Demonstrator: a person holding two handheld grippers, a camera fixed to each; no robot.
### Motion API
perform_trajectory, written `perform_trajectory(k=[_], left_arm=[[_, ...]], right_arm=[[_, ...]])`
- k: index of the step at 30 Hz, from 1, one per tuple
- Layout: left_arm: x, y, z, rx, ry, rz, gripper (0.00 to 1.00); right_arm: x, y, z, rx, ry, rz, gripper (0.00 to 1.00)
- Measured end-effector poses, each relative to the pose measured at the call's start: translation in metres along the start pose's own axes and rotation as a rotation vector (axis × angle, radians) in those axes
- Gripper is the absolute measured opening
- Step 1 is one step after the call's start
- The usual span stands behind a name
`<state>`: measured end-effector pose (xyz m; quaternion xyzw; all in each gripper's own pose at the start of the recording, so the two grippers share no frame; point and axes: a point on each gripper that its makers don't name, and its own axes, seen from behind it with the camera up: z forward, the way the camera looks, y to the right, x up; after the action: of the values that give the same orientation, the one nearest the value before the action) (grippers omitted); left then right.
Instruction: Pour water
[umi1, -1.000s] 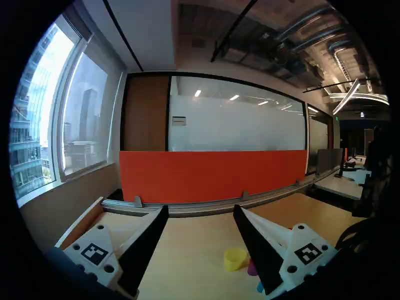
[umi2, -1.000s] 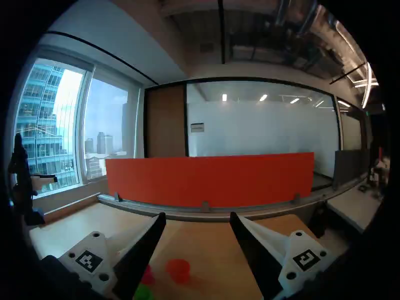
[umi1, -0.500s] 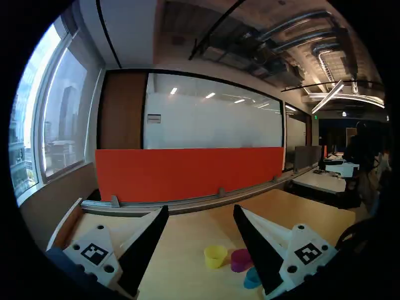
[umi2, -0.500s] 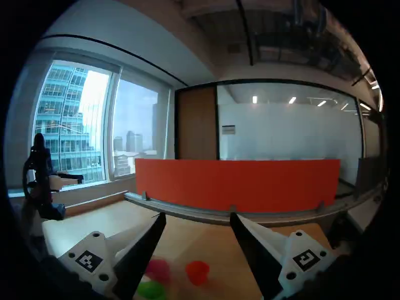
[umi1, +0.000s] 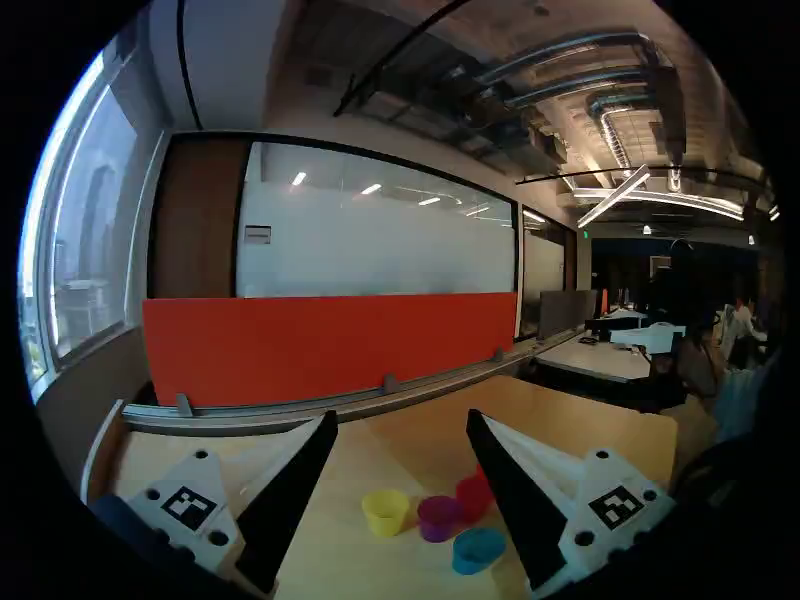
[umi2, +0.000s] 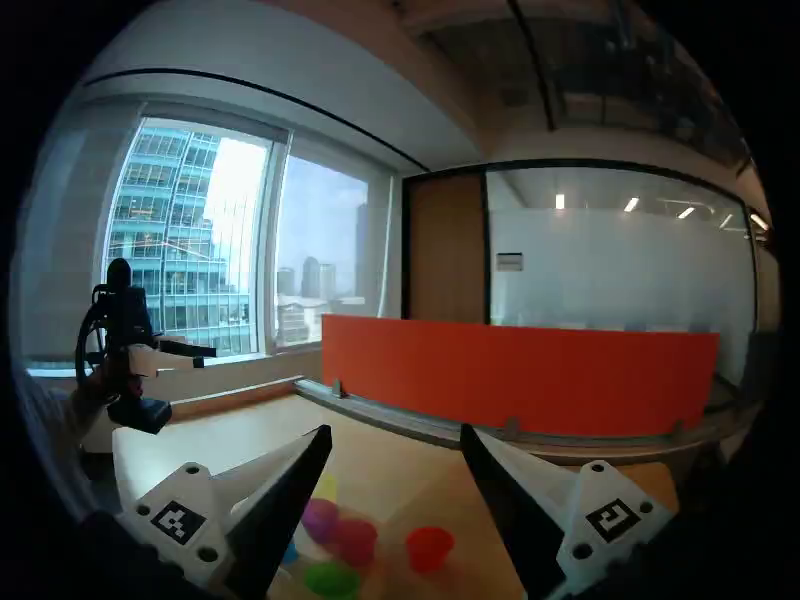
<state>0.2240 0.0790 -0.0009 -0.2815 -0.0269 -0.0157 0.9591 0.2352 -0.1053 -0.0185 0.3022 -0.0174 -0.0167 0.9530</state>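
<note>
Wood desk runs open to the orange divider at its far edge. Your left gripper and right gripper gape wide, empty; cups cluster on it, ahead of left's fingers.

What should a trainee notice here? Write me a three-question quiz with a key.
1. True or false: the left hand-held gripper and the right hand-held gripper are both open, holding nothing.
2. The desk divider behind the cups is: A orange-red, B green, C grey.
3. In the left gripper view, which colour cup sits nearest the camera?
Key: 1 true; 2 A; 3 the blue cup.
</note>
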Motion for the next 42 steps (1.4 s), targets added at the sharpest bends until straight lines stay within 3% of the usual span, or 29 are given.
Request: perform_trajectory(k=[8,21,30,42], left_arm=[[-0.005,0.012,0.003,-0.066,-0.013,-0.030,0.96],[-0.020,0.015,0.013,-0.106,-0.051,0.008,0.96],[-0.034,0.026,0.019,-0.156,-0.070,0.036,0.96],[-0.076,0.036,0.024,-0.208,-0.141,0.042,0.96]], right_arm=[[-0.005,-0.008,0.006,0.063,-0.018,-0.010,0.99],[-0.027,-0.019,0.007,0.157,-0.087,-0.037,0.99],[-0.047,-0.033,0.004,0.227,-0.139,-0.077,0.99],[-0.076,-0.041,0.004,0.276,-0.203,-0.104,0.99]])
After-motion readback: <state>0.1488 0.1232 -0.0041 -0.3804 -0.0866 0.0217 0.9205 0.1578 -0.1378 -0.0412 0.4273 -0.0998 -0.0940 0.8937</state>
